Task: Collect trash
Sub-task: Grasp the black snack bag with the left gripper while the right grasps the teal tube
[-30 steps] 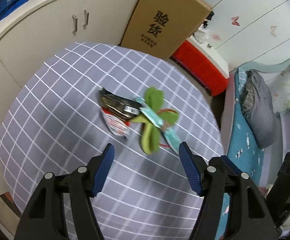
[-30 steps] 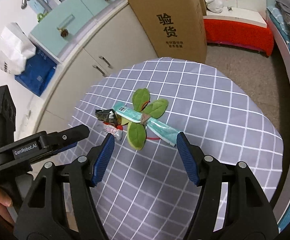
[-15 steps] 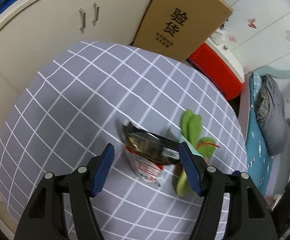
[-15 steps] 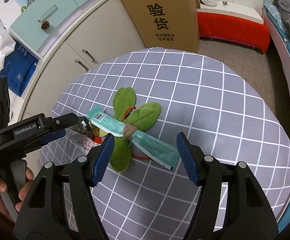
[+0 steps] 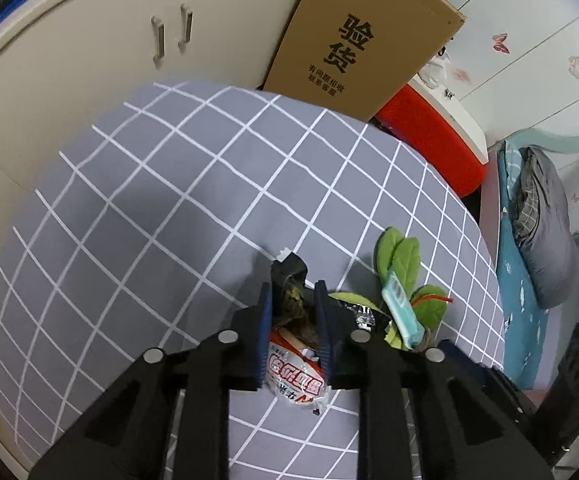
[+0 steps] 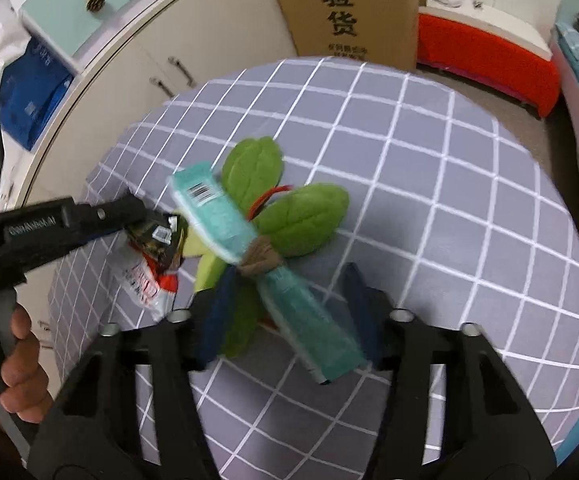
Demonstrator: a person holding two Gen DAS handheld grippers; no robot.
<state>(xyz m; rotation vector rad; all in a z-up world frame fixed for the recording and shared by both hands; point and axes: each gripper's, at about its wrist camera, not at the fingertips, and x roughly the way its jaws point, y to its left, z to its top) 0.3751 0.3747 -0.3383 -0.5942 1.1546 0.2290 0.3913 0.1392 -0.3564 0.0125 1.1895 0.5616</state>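
Observation:
A dark crumpled snack wrapper (image 5: 291,300) lies on the grey checked tablecloth (image 5: 149,208). My left gripper (image 5: 292,300) is shut on it; it also shows in the right wrist view (image 6: 153,236). A red and white wrapper (image 5: 295,376) lies under it. A teal wrapper (image 6: 249,256) lies across green plush leaves (image 6: 289,216). My right gripper (image 6: 289,296) is open, its fingers on either side of the teal wrapper's near half.
A tall cardboard box (image 5: 361,36) stands beyond the table, next to cream cabinets (image 5: 89,60) and a red bench (image 5: 429,140). A bed (image 5: 537,240) lies to the right. The table's edge curves close on the right.
My left gripper has closed on the dark wrapper. My right gripper has moved forward and lower, so the teal wrapper now lies between its fingers.

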